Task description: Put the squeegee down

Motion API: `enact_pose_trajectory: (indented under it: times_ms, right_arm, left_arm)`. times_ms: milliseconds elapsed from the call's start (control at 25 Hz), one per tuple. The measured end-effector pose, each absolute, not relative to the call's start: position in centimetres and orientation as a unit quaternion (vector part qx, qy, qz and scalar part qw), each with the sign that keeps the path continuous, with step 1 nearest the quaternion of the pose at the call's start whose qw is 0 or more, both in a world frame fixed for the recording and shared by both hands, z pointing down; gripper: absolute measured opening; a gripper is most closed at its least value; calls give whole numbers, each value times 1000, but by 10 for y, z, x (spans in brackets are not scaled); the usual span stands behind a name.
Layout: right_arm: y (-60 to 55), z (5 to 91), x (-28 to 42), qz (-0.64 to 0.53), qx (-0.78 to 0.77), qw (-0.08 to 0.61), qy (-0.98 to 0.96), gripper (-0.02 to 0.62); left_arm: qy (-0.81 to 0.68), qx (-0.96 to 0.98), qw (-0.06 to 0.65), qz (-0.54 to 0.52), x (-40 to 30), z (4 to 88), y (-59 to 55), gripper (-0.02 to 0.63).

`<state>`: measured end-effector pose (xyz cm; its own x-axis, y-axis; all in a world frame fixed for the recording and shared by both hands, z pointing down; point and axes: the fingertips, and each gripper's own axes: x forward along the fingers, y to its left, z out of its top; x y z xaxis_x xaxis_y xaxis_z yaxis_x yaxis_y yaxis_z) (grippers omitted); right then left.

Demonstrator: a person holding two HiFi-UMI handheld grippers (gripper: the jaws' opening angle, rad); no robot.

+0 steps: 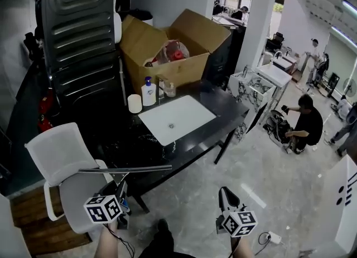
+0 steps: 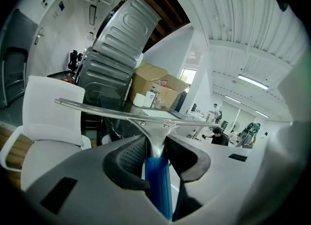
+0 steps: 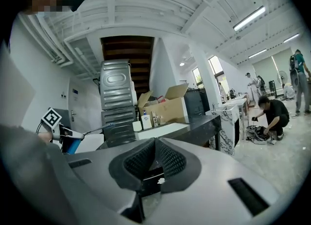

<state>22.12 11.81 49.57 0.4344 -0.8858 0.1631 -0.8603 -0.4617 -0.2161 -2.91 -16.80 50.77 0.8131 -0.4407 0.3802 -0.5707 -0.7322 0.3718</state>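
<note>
Holding the squeegee (image 2: 154, 128) clamped by its handle in my left claw (image 2: 155, 147), short of the counter's (image 1: 224, 112) near edge, I should keep the blade level and lower it flat onto bare top beside the sink (image 1: 187, 113) before releasing, right claw (image 3: 154, 158) closed, empty.

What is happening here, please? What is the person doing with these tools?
A person holds a tool in each hand. The left tool is clamped on the blue handle of a squeegee, carried in the air. The right tool is shut and empty. A black counter with a white sink stands ahead; the squeegee is not yet down.
</note>
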Motion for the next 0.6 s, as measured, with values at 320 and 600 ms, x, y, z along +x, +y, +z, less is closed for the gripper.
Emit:
enact_pose_trajectory:
  times_ms: [320,600]
  right_arm:
    - [-27,472,296,-117,-828,26,548,54]
    - [-134,468,322,-115,-805,3,582,54]
  left_arm:
    - [-291,910,255,147,43,515,-278,147]
    - [-306,901,271,147,72,528,-342,147]
